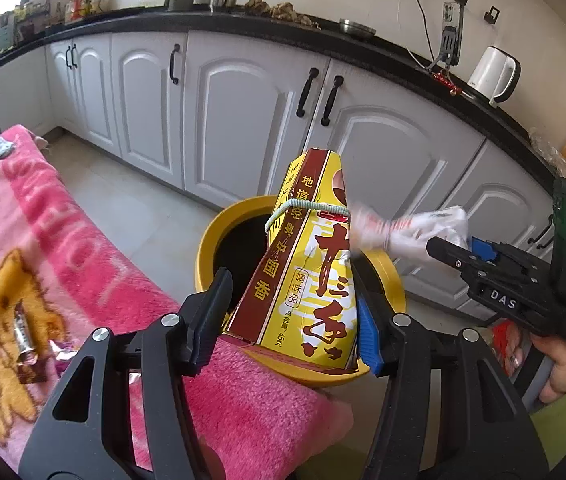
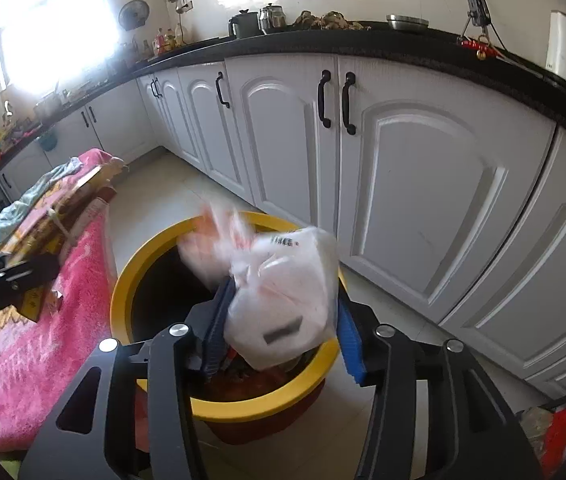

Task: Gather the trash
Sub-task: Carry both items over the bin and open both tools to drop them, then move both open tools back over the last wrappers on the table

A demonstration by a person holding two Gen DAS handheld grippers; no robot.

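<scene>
White kitchen cupboards stand behind my yellow bin (image 2: 155, 256). My left gripper (image 1: 291, 316) holds a packet (image 1: 307, 280) over the near rim. My right gripper (image 2: 279, 320) has a white bag (image 2: 287, 292) between its jaws; I can't tell if they pinch it. I think both drop in next.

White cabinets (image 2: 423, 184), black countertop (image 1: 243, 20), pale tiled floor (image 1: 131, 200), bright window (image 2: 55, 20)

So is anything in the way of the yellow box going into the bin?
Partly. The white plastic bag in the right gripper hangs over the yellow bin, beside the yellow box in the left gripper. The opening's left side looks free.
</scene>
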